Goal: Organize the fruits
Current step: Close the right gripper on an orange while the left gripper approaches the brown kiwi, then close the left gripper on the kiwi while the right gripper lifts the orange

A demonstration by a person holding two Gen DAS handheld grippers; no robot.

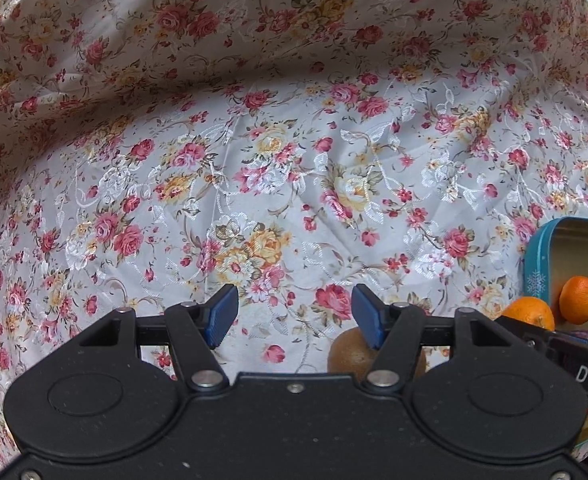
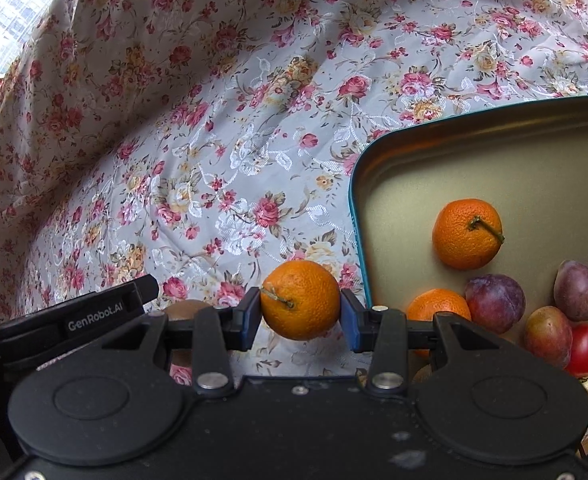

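Observation:
My right gripper [image 2: 300,316] is shut on a tangerine [image 2: 300,300], held just left of the teal tin [image 2: 358,216]; this tangerine also shows in the left wrist view [image 1: 528,312]. Inside the tin lie a tangerine with a stem [image 2: 466,234], another tangerine [image 2: 438,306], two purple plums [image 2: 494,302], a reddish fruit [image 2: 548,336] and a tomato [image 2: 584,350]. My left gripper [image 1: 294,316] is open and empty above the cloth. A brown kiwi [image 1: 352,354] lies under its right finger, partly hidden.
A floral cloth [image 1: 253,160] covers the table and rises as a backdrop behind. The tin's corner [image 1: 542,256] stands at the right of the left wrist view. The left gripper's body [image 2: 73,320] sits left of my right gripper. A window [image 2: 9,12] shows top left.

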